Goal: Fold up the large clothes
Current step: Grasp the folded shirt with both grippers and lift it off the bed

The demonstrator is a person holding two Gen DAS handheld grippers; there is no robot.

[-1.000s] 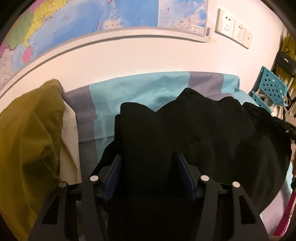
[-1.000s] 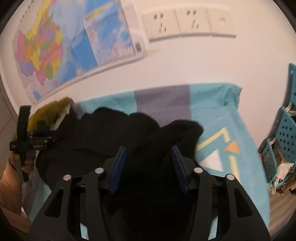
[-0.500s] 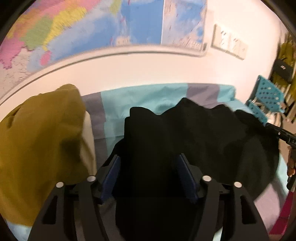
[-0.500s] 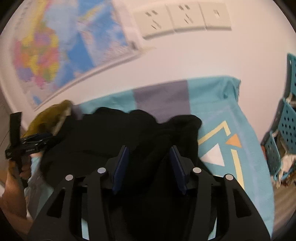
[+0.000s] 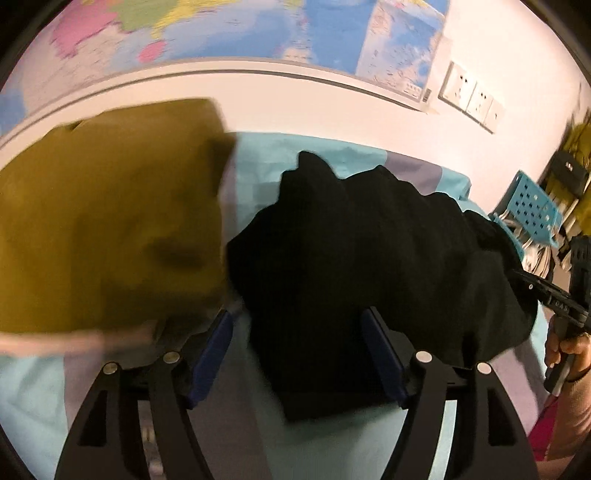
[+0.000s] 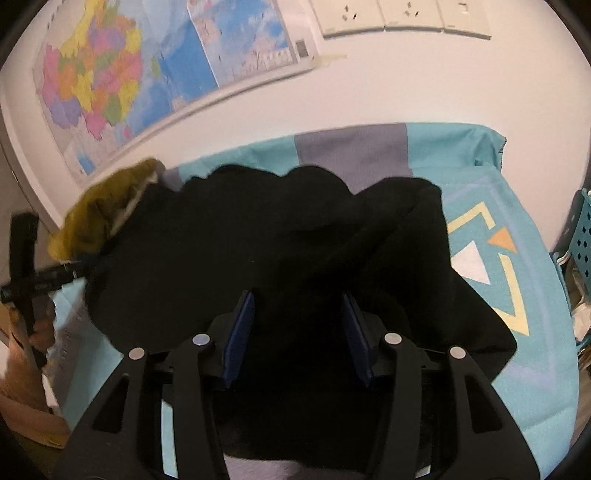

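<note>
A large black garment [image 5: 369,251] lies bunched on the teal and grey bedsheet [image 5: 258,162]. In the left wrist view my left gripper [image 5: 299,354] has its blue pads spread wide, with a fold of the black cloth lying between them. In the right wrist view my right gripper [image 6: 297,336] stands the same way, pads apart around the black garment [image 6: 295,240], which covers the sheet [image 6: 480,206]. The left gripper also shows in the right wrist view [image 6: 33,280], and the right gripper shows at the edge of the left wrist view [image 5: 554,302].
An olive-yellow garment [image 5: 103,229] is piled at the left, close to my left gripper; it also shows in the right wrist view [image 6: 99,214]. A wall with a map [image 6: 129,74] and sockets [image 6: 399,14] stands behind. A teal perforated basket [image 5: 532,214] stands to the right of the bed.
My left gripper has swung left toward the olive garment, which now fills the left of its view. The black garment has drawn in and slid rightward. The right gripper has barely moved.
</note>
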